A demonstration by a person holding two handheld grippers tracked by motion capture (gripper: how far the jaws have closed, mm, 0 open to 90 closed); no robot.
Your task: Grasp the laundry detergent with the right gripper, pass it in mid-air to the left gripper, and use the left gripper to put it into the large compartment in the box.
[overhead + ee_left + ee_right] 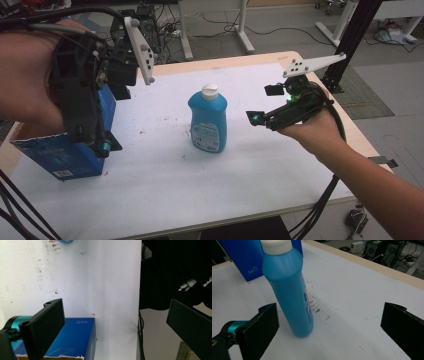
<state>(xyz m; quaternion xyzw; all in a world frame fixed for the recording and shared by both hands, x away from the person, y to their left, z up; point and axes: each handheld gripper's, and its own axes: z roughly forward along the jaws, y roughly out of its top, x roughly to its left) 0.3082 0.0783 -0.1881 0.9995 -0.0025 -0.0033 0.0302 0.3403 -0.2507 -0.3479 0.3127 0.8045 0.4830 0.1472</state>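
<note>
A blue bottle (208, 120) with a white cap stands upright in the middle of the white-covered table (165, 195). A dark blue cardboard box (60, 155) stands at the table's left edge. My left gripper (115, 112) hangs open, high above that box. In the left gripper view the box (72, 340) lies below, near the left jaw, and nothing is between the jaws of the gripper (117, 331). My right gripper (263, 104) is open, a short way right of the bottle and level with it. In the right gripper view the bottle (289, 290) stands ahead toward the left jaw of the gripper (332, 332), untouched.
The table's wooden edge (240, 59) runs along the back, and its near edge (139, 315) drops off beside the box. A black frame post (352, 40) rises at the back right. Cables hang off the front right corner (320, 205). Brown smudges (317, 306) mark the sheet by the bottle.
</note>
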